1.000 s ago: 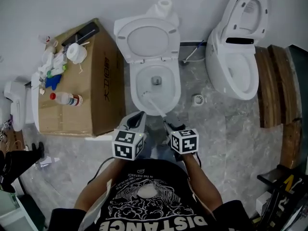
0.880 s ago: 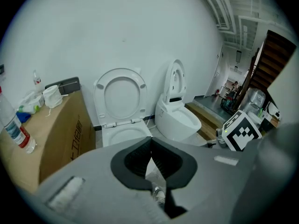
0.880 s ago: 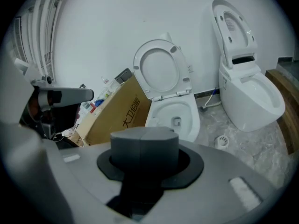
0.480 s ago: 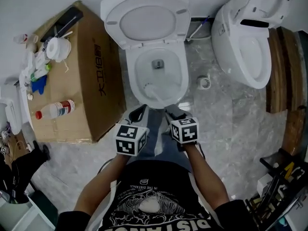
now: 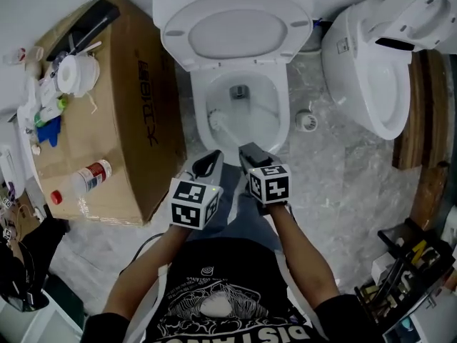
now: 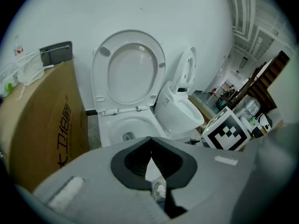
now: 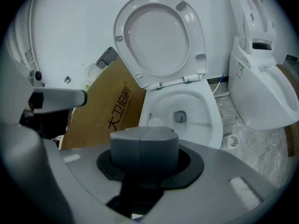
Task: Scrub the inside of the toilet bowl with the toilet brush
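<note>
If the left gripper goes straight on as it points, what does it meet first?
Probably the front rim of the toilet bowl, just ahead of the left gripper; depth is unclear.

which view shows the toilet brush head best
Head view: the toilet brush head sits unobstructed inside the toilet bowl. The right gripper view shows only a white sliver above its jaws; the left gripper view, nothing.
</note>
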Tool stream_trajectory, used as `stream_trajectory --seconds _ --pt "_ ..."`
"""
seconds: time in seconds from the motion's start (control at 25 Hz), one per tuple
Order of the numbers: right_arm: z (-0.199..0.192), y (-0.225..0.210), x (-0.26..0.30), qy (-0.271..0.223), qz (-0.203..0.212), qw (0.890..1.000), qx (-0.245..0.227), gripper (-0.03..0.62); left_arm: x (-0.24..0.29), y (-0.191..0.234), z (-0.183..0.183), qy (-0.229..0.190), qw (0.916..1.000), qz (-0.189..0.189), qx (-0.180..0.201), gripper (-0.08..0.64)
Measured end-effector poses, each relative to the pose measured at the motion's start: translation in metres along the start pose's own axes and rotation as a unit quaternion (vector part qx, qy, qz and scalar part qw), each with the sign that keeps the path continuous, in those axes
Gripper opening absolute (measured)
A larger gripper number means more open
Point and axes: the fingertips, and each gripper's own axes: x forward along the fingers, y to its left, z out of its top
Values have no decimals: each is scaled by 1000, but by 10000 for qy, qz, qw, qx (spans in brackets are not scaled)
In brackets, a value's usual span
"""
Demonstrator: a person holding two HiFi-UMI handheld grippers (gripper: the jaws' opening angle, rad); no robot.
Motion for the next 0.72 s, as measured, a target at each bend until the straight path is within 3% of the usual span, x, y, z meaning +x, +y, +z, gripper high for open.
stream_trajectory --seconds 0.24,0.72 --pt "51 -15 22 -306 -100 9985 443 150 3 26 10 131 9998 -128 -43 -9" --pt "97 -42 28 -467 -478 9974 276 150 -7 54 9 22 9992 50 -392 -9"
